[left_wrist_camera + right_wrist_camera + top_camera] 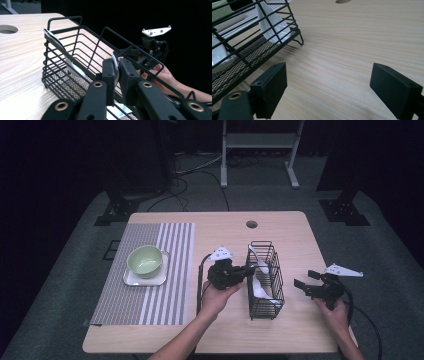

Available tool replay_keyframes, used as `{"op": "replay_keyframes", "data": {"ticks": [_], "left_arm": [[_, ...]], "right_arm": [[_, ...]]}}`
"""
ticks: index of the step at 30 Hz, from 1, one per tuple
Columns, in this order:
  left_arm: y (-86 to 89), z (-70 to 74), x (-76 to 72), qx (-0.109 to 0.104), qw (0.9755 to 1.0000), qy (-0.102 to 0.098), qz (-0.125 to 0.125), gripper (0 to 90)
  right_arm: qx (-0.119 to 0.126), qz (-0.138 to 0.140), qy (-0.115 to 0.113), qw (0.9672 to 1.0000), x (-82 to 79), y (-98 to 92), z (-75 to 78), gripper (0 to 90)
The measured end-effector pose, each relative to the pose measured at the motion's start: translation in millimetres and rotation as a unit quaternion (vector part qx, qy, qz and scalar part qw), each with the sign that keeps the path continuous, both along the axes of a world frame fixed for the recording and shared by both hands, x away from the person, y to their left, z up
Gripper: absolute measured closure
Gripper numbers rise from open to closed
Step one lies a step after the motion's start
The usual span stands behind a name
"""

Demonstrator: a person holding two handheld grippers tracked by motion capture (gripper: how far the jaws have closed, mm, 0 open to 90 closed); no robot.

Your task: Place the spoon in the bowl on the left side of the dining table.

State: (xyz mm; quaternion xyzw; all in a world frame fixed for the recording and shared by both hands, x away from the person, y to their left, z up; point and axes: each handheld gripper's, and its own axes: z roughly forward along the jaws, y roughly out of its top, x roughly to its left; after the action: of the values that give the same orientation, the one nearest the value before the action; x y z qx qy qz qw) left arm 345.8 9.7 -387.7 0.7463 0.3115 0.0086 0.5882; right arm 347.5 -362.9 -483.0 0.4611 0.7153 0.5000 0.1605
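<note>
The left gripper [115, 72] is clamped on the thin white handle of a spoon [115, 65], the handle pinched edge-on between the two black pads at the near rim of the wire basket [62, 65]. From the high view, that left gripper [248, 269] is seen pressed against the left wall of the basket [265, 307], with the held spoon [258, 287] lying inside at the nearer end. A second white spoon [56, 41] is propped against the far end of the basket, its bowl resting on the mesh floor.

The right gripper [328, 87] is held with its jaws wide apart and nothing between them, only bare wood of the table [352, 45] under the gap. It is kept low, just to the right of the basket [249, 47], apart from it. In the high view the right gripper [304, 280] is seen pointing left toward the basket's right wall.

Further out, a green bowl [145, 259] is seated on a white square plate [134, 279], both set on a striped placemat [170, 290] at the left of the table [295, 330]. A round hole [251, 224] is cut near the table's far edge.
</note>
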Motion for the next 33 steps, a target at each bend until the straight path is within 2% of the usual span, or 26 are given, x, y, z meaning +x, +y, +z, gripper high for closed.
{"op": "replay_keyframes", "data": {"ticks": [6, 15, 33], "left_arm": [[0.2, -0.6, -1.8, -0.007, 1.0, 0.003, 0.005, 84.7], [-0.8, 1.7, -1.4, -0.025, 0.9996, 0.011, -0.003, 85.0], [7.8, 33.7, 2.5, -0.074, 0.9971, 0.022, 0.0, 85.2]], "right_arm": [[0.001, -0.001, 0.001, 1.0, 0.2, -0.3, -0.1, 13.2], [0.002, -0.002, 0.001, 1.0, 0.5, -1.0, -0.2, 13.2], [0.008, -0.009, 0.006, 0.9999, 1.1, -1.9, -0.4, 13.2]]}}
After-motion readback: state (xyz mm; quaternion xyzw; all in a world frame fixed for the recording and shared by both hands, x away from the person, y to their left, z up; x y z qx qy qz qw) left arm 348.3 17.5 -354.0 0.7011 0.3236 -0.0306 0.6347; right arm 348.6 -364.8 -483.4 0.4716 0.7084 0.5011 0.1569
